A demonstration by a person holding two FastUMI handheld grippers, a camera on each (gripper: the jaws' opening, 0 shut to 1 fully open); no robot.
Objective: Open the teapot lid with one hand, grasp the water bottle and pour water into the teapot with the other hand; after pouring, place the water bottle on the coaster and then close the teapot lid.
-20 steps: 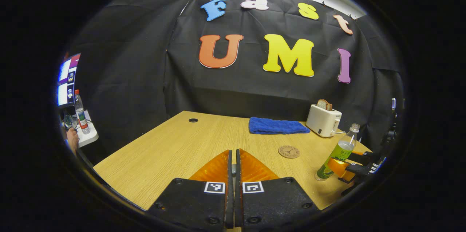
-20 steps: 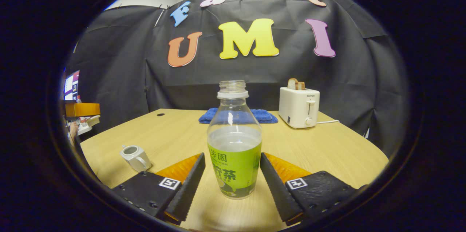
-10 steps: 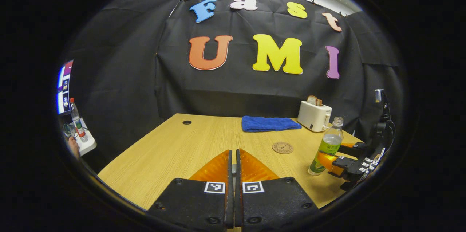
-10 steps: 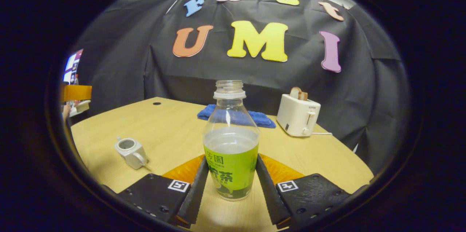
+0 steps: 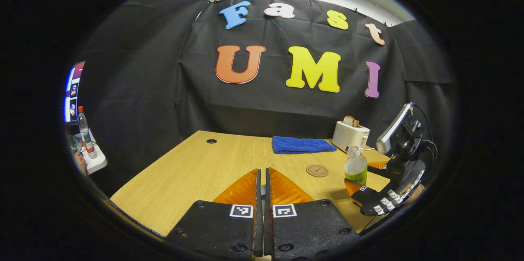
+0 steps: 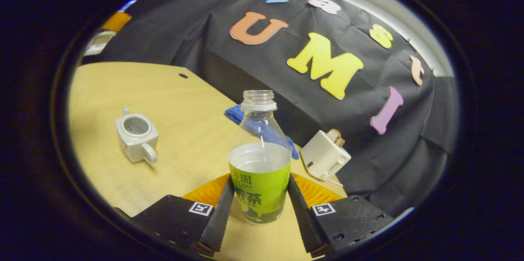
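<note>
Right tool (image 6: 260, 205) clamped on bottle (image 6: 259, 171); left tool (image 5: 262, 212) closed, contents unclear. Tip slowly over teapot (image 6: 136, 137) mouth.

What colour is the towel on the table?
Blue; the towel shows best in the left gripper view.

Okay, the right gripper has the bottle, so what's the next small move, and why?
Probably carry the water bottle toward the teapot until its mouth is over the opening, then tip further. The right gripper is clamped on the bottle, which has no cap and holds water, and the teapot stands lidless off to one side.
</note>
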